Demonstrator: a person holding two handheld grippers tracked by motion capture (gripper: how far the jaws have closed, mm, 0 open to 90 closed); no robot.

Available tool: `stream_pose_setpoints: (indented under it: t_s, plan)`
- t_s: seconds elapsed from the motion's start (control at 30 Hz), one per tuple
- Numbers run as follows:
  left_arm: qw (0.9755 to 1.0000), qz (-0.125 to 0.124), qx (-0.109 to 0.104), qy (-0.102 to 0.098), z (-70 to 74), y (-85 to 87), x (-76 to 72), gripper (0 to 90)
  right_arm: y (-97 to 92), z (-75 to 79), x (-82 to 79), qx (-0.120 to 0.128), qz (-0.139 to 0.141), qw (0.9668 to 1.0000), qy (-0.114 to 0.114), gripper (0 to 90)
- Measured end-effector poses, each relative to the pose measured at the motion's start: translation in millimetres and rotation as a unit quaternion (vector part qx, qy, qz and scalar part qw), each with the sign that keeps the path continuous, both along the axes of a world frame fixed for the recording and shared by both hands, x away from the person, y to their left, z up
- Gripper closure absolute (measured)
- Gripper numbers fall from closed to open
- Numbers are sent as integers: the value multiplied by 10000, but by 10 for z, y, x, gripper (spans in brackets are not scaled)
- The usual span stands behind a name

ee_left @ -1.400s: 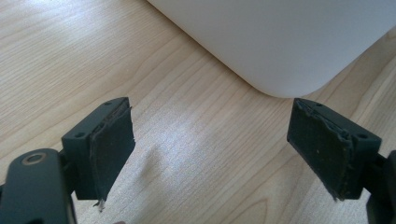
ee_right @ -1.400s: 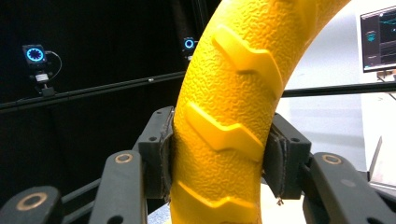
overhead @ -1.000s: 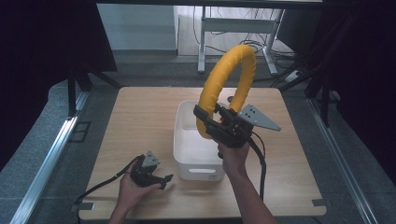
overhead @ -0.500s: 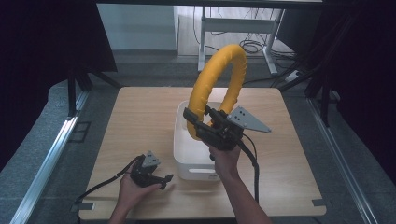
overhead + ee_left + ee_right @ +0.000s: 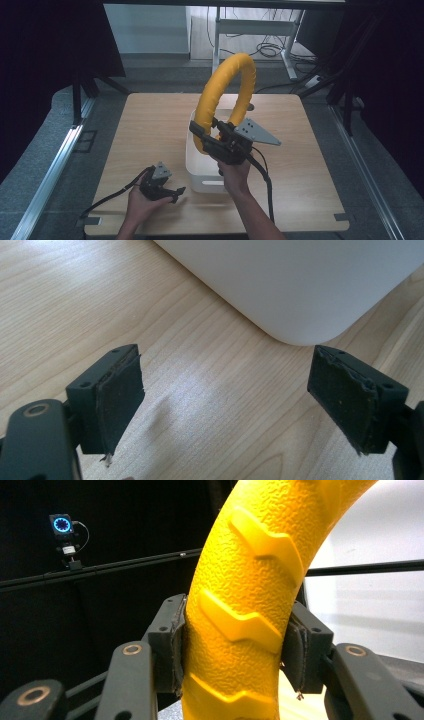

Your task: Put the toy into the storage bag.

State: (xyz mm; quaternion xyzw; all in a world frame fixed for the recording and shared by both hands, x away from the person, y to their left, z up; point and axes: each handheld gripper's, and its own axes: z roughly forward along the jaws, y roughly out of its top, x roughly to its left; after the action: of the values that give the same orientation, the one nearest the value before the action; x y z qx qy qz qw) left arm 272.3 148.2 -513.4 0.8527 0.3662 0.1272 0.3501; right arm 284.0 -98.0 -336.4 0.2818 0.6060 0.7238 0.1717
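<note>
A big yellow ring with a rough, treaded surface stands upright above the white bin in the middle of the table. My right gripper is shut on the ring's lower left part, both pads pressed against its sides, and holds it up in the air. Near the table's front left my left gripper rests low on the wood in a hand, jaws open with nothing between them. The bin's rounded corner lies just beyond its jaws.
The wooden table has bare room left and right of the bin. A metal rail runs along the floor at the left, dark curtains flank both sides, and a desk frame with cables stands behind.
My right gripper has carried the yellow ring a little to the left and slightly down over the bin. The left gripper has stayed where it was.
</note>
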Motion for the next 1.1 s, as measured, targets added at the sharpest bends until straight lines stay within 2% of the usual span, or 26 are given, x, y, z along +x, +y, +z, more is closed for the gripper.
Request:
stream_pose_setpoints:
  t_s: [0.57, 0.7, 1.1]
  plan:
    - [10000, -23, 30, 26, -14, -14, 3, 150, 57, -204, -51, -8, 70, 9998, 182, 498]
    - [10000, -27, 35, 34, -19, -18, 5, 150, 77, -253, -51, 57, -3, 9998, 206, 497]
    - [10000, -2, 23, 25, -22, -21, 3, 150, 154, -448, -53, -3, 50, 9990, 434, 497]
